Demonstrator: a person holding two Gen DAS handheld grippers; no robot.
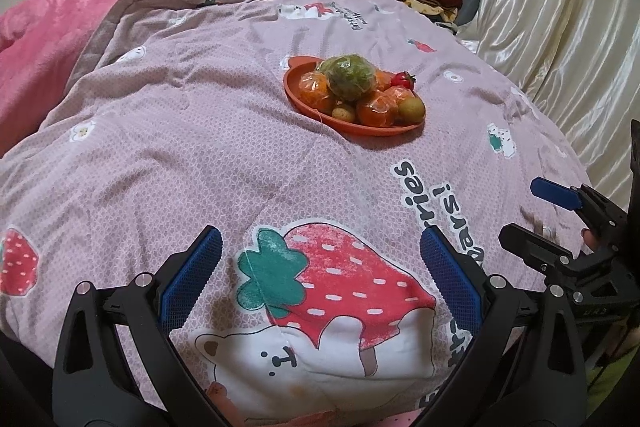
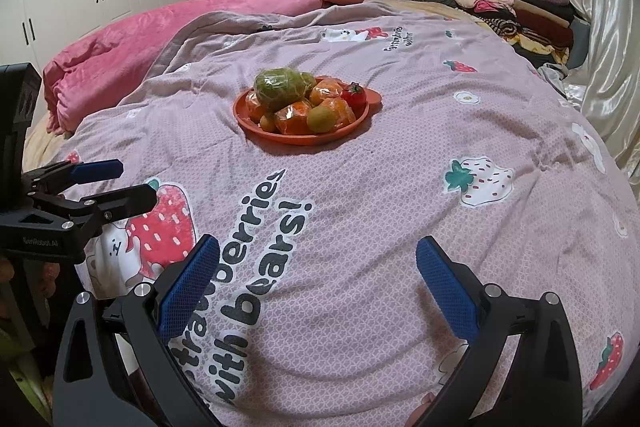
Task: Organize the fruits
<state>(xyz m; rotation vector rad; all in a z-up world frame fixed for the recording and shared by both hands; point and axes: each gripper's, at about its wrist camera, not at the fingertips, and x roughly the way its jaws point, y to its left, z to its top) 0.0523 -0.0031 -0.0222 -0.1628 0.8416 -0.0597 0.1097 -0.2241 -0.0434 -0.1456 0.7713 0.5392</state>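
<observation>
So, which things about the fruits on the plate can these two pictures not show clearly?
- Fruit count: in both views the big green wrapped fruit lies on top and hides others beneath.
- Far rim of the round orange plastic plate: hidden behind the fruit pile.
- Small red fruit: too small to identify.
</observation>
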